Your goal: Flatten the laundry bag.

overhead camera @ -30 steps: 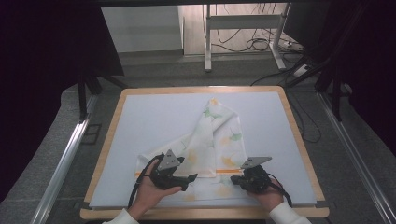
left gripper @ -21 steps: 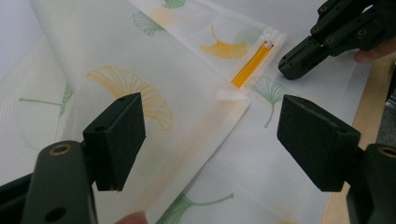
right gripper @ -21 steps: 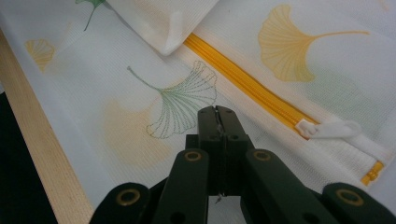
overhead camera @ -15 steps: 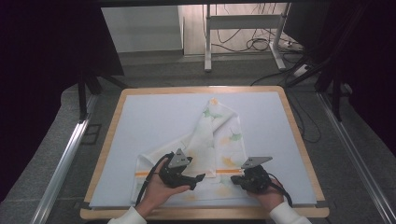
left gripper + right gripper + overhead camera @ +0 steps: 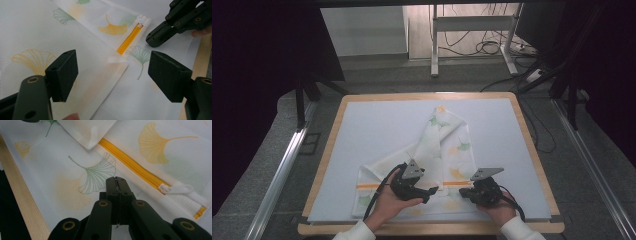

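Observation:
A white mesh bag [image 5: 447,145] printed with ginkgo leaves lies folded on the pale mat [image 5: 377,130], its orange zipper [image 5: 130,162] running along the near end. My left gripper [image 5: 428,192] hovers open over the bag's near part. In the left gripper view its jaws [image 5: 113,70] stand wide apart around the corner of a folded flap [image 5: 117,60], apart from the cloth. My right gripper [image 5: 463,191] is shut, and its tips [image 5: 115,180] rest on the mesh beside a green leaf print, short of the white zipper pull [image 5: 177,188]. The right gripper [image 5: 152,41] also shows beyond the zipper end [image 5: 128,41].
The mat sits in a wooden-rimmed table [image 5: 534,155], whose near edge [image 5: 22,195] runs close to both hands. Metal rails [image 5: 282,170] flank the table. Behind it are desk legs [image 5: 434,45] and floor cables [image 5: 482,47]. Bare mat lies left and far of the bag.
My left gripper has slid to the right across the bag, closer to the right gripper. The right gripper has kept still and shut.

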Available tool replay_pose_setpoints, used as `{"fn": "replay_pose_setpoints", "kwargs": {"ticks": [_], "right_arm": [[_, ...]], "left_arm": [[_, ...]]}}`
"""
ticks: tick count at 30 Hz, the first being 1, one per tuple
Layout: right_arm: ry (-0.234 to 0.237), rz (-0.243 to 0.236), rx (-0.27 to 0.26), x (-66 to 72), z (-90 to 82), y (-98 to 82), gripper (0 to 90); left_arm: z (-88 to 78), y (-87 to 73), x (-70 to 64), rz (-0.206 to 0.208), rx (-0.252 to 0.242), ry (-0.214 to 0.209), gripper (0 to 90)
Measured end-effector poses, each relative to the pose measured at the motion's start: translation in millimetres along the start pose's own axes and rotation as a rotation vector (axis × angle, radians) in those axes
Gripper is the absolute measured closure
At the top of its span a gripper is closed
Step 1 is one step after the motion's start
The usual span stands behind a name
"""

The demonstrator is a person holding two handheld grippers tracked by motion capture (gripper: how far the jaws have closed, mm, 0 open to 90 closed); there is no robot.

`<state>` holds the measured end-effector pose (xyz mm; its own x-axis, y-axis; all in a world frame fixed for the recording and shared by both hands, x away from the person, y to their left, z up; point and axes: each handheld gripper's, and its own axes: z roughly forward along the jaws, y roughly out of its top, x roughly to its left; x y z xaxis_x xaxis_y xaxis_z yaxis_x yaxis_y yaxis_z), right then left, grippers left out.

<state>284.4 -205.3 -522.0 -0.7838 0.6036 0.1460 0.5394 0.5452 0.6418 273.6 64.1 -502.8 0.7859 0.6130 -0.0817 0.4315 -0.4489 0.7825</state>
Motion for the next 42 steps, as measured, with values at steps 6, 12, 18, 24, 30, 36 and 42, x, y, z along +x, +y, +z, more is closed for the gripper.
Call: {"fn": "replay_pose_setpoints", "kwargs": {"ticks": [6,12,18,24,30,36,42], "right_arm": [[0.002,0.003,0.000,-0.1,0.0,-0.1,89.3],[0.002,0.002,0.000,0.0,0.0,-0.1,89.3],[0.002,0.002,-0.001,-0.1,0.0,-0.3,89.3],[0.002,0.000,-0.002,-0.3,0.0,-0.4,89.3],[-0.002,-0.003,0.000,0.4,-0.4,-0.5,89.3],[-0.005,-0.004,-0.001,0.8,-0.2,-0.6,89.3],[-0.004,-0.004,0.001,0.5,-0.4,-0.6,89.3]], "left_arm": [[11.6,5.3,-4.1,0.013,0.017,0.004,25.0],[22.9,6.9,-5.3,0.032,0.053,0.006,25.4],[40.5,5.9,-1.9,0.034,0.103,0.005,25.4],[55.3,6.6,-3.7,0.040,0.139,-0.010,25.0],[55.9,5.0,-2.5,0.058,0.146,0.007,33.8],[53.8,3.6,4.1,0.041,0.132,0.001,45.6],[50.3,2.8,10.8,0.001,0.129,-0.022,59.8]]}}
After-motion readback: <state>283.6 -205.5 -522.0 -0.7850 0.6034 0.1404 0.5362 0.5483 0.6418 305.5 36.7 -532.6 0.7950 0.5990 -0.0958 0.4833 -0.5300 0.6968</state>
